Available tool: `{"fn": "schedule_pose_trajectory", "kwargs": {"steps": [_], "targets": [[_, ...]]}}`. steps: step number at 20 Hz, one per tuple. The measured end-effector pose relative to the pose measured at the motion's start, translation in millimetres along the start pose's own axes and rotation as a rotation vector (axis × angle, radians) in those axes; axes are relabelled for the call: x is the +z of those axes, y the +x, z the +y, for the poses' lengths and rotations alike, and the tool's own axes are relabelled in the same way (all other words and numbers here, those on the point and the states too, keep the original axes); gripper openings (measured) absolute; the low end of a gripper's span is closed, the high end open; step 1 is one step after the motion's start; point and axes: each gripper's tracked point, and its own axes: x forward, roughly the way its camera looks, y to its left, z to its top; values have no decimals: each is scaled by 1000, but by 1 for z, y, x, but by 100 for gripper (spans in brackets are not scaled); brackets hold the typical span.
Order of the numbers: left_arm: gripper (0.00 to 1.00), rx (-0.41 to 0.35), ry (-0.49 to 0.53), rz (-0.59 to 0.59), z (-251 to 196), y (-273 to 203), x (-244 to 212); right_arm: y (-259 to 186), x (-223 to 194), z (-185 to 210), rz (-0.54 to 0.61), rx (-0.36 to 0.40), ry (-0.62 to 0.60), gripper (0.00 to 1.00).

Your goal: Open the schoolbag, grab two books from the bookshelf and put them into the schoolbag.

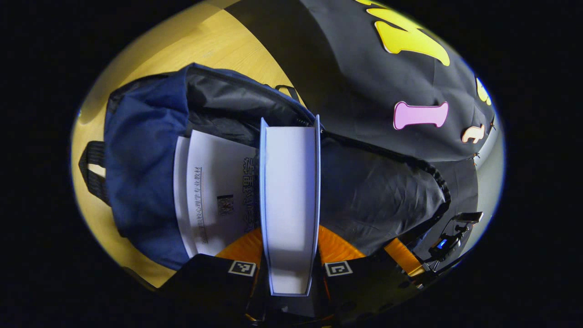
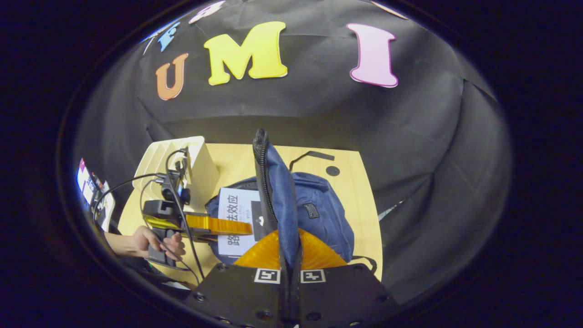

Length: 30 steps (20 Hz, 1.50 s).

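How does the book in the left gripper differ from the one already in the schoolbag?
The held book stands on edge between the left gripper's fingers, page block facing the camera; the other book lies flat in the schoolbag, printed cover up. The held book hangs above the opening; the other book sits partly inside. Both are white, and both are at the bag's mouth.

The mouth of the navy fabric schoolbag (image 1: 141, 164) is held open by its lifted flap (image 2: 278, 191), yet is partly taken up by a white paperback book (image 1: 214, 191). Bare yellow wooden table (image 2: 360, 191) is left beside it.
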Motion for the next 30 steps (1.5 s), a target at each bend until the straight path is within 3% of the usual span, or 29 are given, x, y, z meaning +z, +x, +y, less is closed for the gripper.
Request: {"fn": "schedule_pose_trajectory", "kwargs": {"steps": [4, 6, 9, 11, 15, 16, 17, 18, 25, 30], "targets": [[41, 30, -21, 34, 8, 15, -7, 2, -3, 1, 4, 15, 12, 1], [56, 82, 5, 70, 16, 13, -11, 5, -5, -1, 2, 15, 18, 1], [61, 220, 23, 125, 30, 11, -20, 8, -8, 0, 3, 21, 29, 1], [79, 312, 78, 151, 36, 5, -25, 10, -8, 3, 6, 24, 32, 1], [84, 476, 208, 178, 34, -19, -25, 13, -8, 10, 2, 32, 13, 1], [92, 515, 234, 180, 32, -28, -23, 13, -8, 12, 4, 35, 10, 1], [92, 554, 261, 182, 31, -36, -22, 13, -8, 15, 5, 39, 9, 1], [84, 585, 291, 180, 27, -45, -20, 14, -9, 18, 8, 45, 10, 1], [84, 791, 500, 143, 11, -110, 2, 18, -9, 40, 16, 67, -11, 1], [84, 869, 656, -9, -8, -161, 33, 23, -16, 66, 34, 82, -46, 1]]}}
